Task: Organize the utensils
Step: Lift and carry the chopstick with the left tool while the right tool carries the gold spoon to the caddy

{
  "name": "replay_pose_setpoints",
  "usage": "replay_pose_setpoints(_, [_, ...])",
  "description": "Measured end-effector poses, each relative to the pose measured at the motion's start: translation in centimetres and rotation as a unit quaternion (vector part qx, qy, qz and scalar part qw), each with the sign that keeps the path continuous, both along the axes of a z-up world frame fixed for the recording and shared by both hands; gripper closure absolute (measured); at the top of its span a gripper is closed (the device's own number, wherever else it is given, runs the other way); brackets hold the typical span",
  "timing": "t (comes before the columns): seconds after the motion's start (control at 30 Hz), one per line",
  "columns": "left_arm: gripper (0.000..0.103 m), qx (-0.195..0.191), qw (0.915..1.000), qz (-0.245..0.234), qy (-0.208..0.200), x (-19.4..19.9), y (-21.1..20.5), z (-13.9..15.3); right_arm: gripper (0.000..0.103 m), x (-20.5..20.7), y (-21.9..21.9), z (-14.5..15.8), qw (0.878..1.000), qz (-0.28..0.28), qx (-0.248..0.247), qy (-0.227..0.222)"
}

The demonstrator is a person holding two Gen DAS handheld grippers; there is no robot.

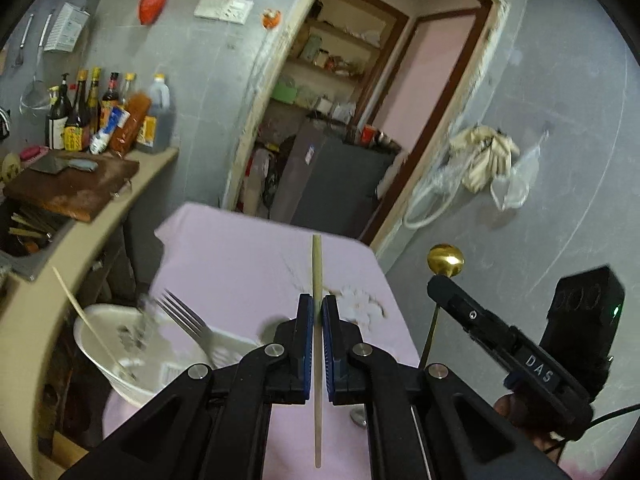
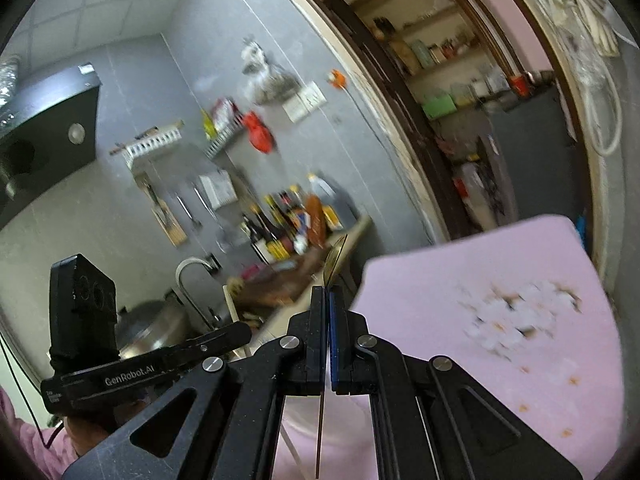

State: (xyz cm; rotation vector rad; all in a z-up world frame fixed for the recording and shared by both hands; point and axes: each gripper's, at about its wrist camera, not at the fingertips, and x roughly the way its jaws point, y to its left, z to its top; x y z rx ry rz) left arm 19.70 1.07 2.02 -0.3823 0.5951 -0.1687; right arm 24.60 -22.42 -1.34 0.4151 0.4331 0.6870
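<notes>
The left gripper [image 1: 319, 308] at lower centre of its frame has its jaws pressed onto a pale chopstick [image 1: 317, 272], which stands upright between the blue pads and runs past them above and below; beneath lies a pink cloth [image 1: 240, 256]; at lower left a white basket [image 1: 100, 340] holds a fork [image 1: 182, 312] and a second thin stick; to the right, the right gripper [image 1: 444, 278] clamps a gold spoon [image 1: 445, 260], bowl uppermost. In the right wrist view that gripper [image 2: 328, 300] sits low and central, jaws closed on the spoon's [image 2: 335, 258] thin handle, seen edge-on; the cloth [image 2: 440, 292] fills the lower right; the left gripper [image 2: 236, 334] enters from lower left; sauce bottles [image 2: 288, 224] stand blurred behind.
</notes>
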Motion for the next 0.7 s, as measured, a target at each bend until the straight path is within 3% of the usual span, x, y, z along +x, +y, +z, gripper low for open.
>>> replay_pose_setpoints(0.13, [0.098,0.002,0.9996,0.020,-0.022,0.4,4.3,1.8,0.101,0.6,3.2,1.0,1.000,0.001,0.001,-0.022])
replay_pose_setpoints(0.33, [0.098,0.036,0.9967,0.058,-0.044,1.0,9.3,2.6,0.101,1.2,8.2,1.2,0.999,-0.009,-0.022,-0.046])
replay_pose_setpoints(0.5, [0.098,0.055,0.9944,0.076,-0.048,1.8,12.2,1.4,0.101,1.8,11.2,0.0,0.997,-0.019,-0.060,-0.049])
replay_pose_setpoints(0.7, [0.098,0.071,0.9936,0.077,-0.041,2.8,13.1,-1.1,0.101,2.7,12.8,-2.5,0.997,-0.029,-0.072,-0.017])
